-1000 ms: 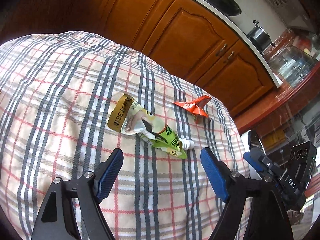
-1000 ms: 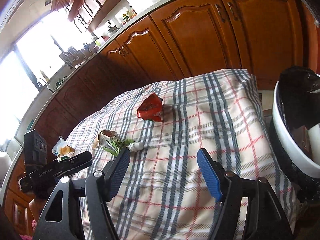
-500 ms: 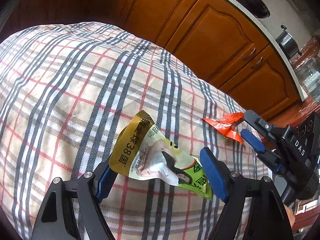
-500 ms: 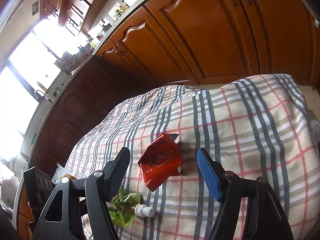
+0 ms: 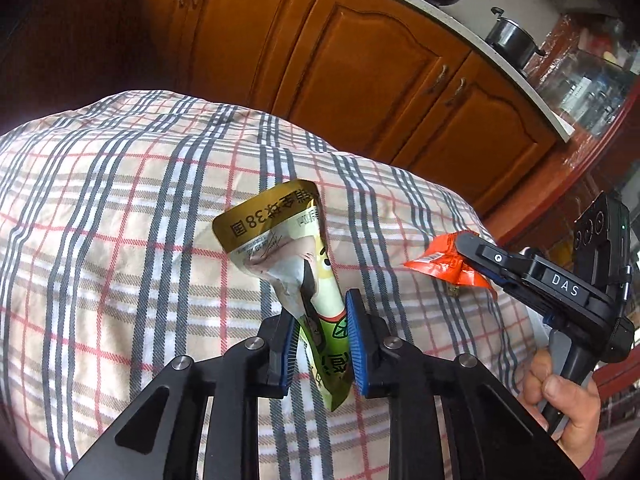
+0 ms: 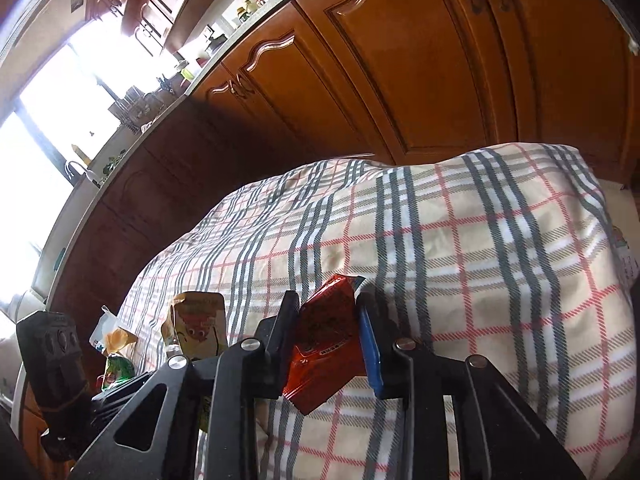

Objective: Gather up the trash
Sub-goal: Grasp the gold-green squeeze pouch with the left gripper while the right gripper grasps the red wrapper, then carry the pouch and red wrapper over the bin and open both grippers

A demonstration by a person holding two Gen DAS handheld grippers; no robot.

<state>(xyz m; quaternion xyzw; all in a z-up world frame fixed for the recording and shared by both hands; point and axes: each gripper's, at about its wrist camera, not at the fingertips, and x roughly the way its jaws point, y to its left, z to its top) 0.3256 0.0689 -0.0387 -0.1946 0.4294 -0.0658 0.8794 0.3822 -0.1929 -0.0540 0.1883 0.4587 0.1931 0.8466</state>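
Observation:
My left gripper is shut on a crumpled gold and green drink pouch, which sticks up from between the blue pads over the plaid tablecloth. My right gripper is shut on a red snack wrapper. In the left wrist view the right gripper shows at the right with the red wrapper in it. In the right wrist view the pouch and the left gripper's body show at the lower left.
Brown wooden kitchen cabinets stand close behind the table. A worktop above holds a black pot and a pan. The plaid cloth drops off at the table's right edge. A bright window is at far left.
Both grippers have moved in and shut: the left on the drink pouch, the right on the red wrapper. Both pieces now stand up between the pads.

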